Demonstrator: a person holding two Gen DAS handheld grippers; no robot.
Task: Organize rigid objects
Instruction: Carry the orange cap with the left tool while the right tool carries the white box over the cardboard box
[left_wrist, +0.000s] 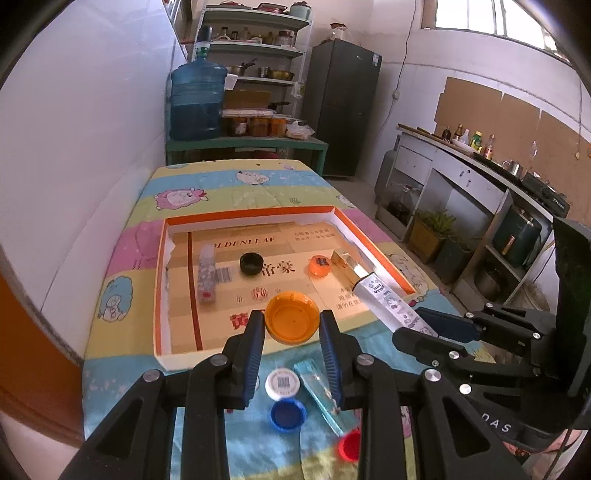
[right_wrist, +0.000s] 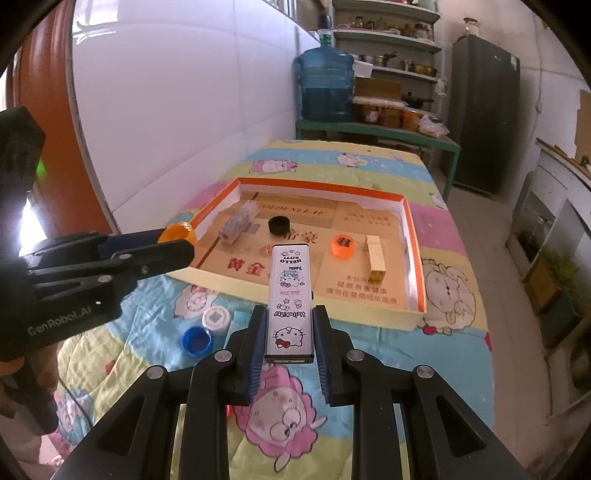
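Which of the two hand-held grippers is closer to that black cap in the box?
Left. The left hand-held gripper, holding the orange lid, sits just in front of the black cap. The right hand-held gripper is farther back, outside the box.

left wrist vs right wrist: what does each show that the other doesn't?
Only the left wrist view: a red cap and a clear blue packet on the blanket, plus the open face of the orange lid in the left hand-held gripper.

Only the right wrist view: the printed face of the Hello Kitty case in the right hand-held gripper.

Both: the orange-rimmed box, black cap, small orange cap, gold box, white cap, blue cap.
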